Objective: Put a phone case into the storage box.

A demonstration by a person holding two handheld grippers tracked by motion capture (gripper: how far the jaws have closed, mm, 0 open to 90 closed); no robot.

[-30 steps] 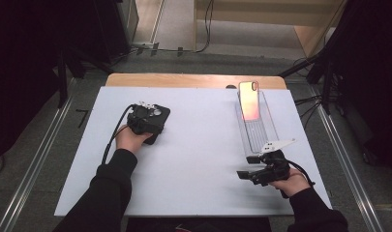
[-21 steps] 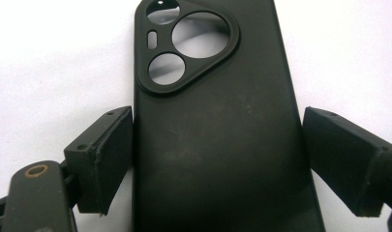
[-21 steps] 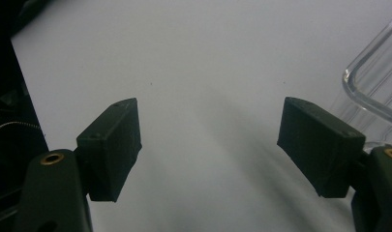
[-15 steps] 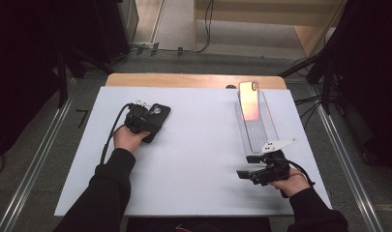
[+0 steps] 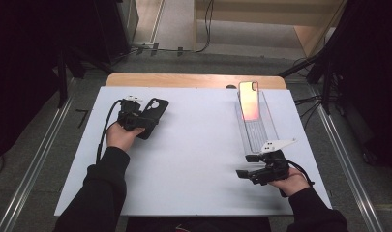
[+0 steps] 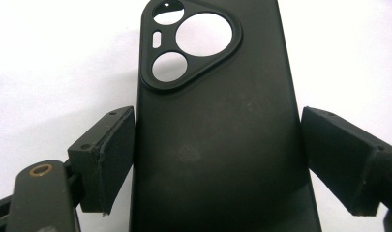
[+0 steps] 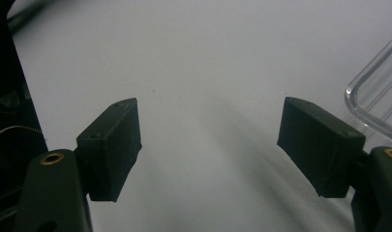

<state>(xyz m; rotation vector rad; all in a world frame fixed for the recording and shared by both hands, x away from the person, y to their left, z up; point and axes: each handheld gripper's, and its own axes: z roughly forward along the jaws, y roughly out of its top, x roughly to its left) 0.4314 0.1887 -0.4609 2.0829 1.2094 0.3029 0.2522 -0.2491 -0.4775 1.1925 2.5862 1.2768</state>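
A black phone case [image 6: 218,121] lies back-up on the white table, its camera cut-outs at the far end. My left gripper [image 6: 218,145] is open and straddles the case's lower half; the left pad [image 6: 113,154] touches its edge and the right pad stands a sliver off it. In the high view the left gripper [image 5: 146,119] and the case [image 5: 156,107] sit at the table's far left. My right gripper [image 5: 245,166] hovers open at the near right, with nothing between its jaws [image 7: 208,140]. A phone [image 5: 249,100] with a shiny orange-pink back leans in a clear tray [image 5: 260,135].
The white table top [image 5: 198,154] spreads between the two hands. The tray's clear corner [image 7: 377,94] lies just right of my right gripper. A wooden strip [image 5: 184,79] runs along the far edge. Metal rails [image 5: 34,169] and cables flank the table on the floor.
My left gripper has shifted slightly around the black case, which now shows more beyond it. The right gripper, phone and tray have stayed still.
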